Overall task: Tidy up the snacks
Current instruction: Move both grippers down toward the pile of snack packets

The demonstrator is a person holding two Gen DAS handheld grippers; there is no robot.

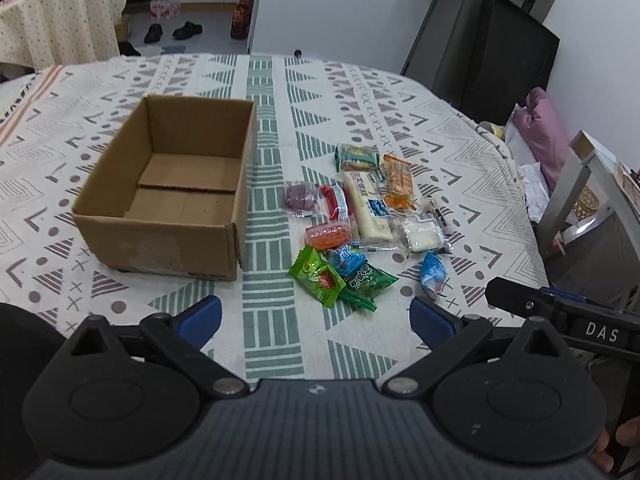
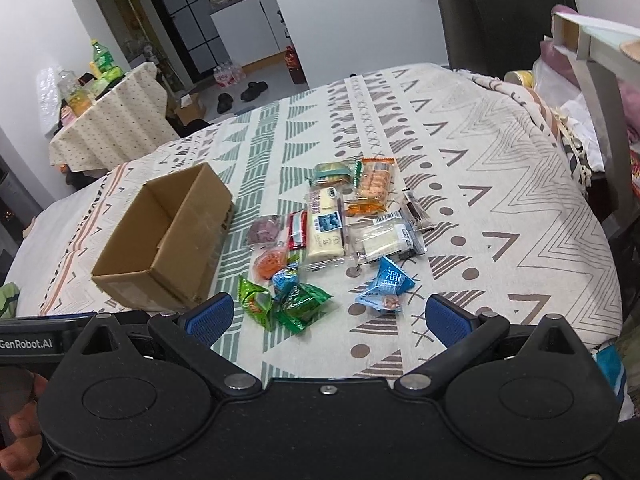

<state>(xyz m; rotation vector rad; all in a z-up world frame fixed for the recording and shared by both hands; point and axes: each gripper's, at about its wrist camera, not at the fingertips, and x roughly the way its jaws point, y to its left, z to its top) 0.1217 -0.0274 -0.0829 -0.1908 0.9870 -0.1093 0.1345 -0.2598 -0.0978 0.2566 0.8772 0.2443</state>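
Both pairs of jaws stand wide apart and hold nothing: the left gripper (image 1: 316, 320) hovers over the patterned tablecloth (image 1: 400, 92) just short of the snack pile, and the right gripper (image 2: 328, 318) hangs beside it, facing the same heap. Nearest the fingers lie two green packets (image 2: 280, 304) and a blue triangular packet (image 2: 386, 286); beyond them sit an orange jelly cup (image 1: 330, 235), a long white blueberry-print bar (image 1: 370, 210), a clear-wrapped white cake (image 2: 386, 240) and an orange cracker pack (image 1: 398, 180). The open cardboard box (image 1: 176, 188) sits just left of the pile, and its floor is bare (not one snack inside). By my reading, nothing is sorted yet; every packet remains to be moved.
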